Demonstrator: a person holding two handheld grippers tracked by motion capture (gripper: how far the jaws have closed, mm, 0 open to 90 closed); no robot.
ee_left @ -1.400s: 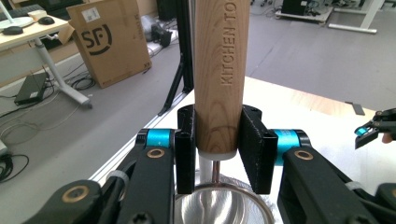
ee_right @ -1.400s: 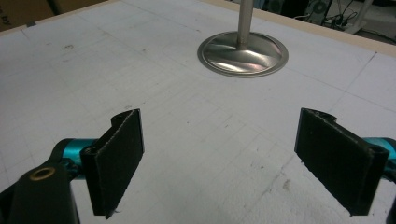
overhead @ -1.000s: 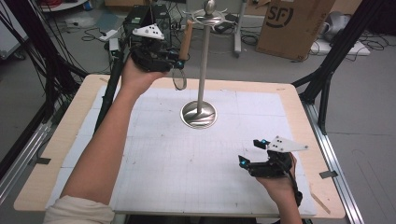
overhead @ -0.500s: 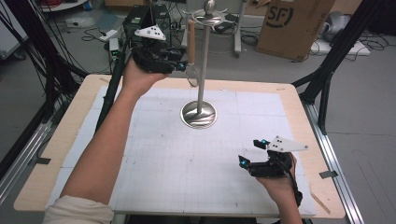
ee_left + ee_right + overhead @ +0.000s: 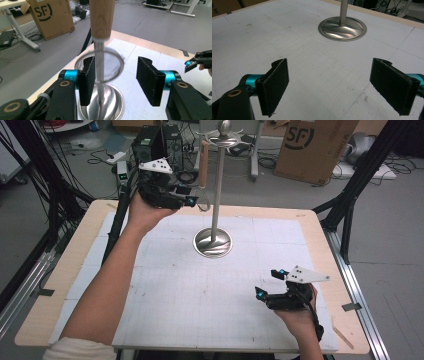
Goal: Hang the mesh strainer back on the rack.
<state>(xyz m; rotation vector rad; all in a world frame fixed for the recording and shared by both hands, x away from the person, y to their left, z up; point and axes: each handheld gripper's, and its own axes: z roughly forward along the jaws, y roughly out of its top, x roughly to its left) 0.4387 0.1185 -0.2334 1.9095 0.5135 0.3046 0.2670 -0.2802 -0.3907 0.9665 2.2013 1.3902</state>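
Observation:
A small strainer with a wooden handle [image 5: 203,157] hangs from a hook at the top of a metal stand [image 5: 218,185]. In the left gripper view the handle [image 5: 102,17] points up and the blurred mesh ring [image 5: 110,66] hangs below it. My left gripper [image 5: 192,196] is raised beside the stand. Its jaws have just been opening, and the strainer's wire stem hangs between them, close to one pad [image 5: 88,80] and well apart from the other. My right gripper [image 5: 268,283] rests low at the table's near right, open [image 5: 329,85] with nothing between its pads.
The stand's round steel base [image 5: 213,242] sits on the white gridded mat [image 5: 190,290] at the middle of the table. A cardboard box [image 5: 315,147], cables and dark equipment lie on the floor beyond the far edge. Black frame legs flank both sides.
The left gripper's jaws have spread apart and let go of the strainer, which has swung from tilted to hanging upright on the hook. The right gripper has stayed put.

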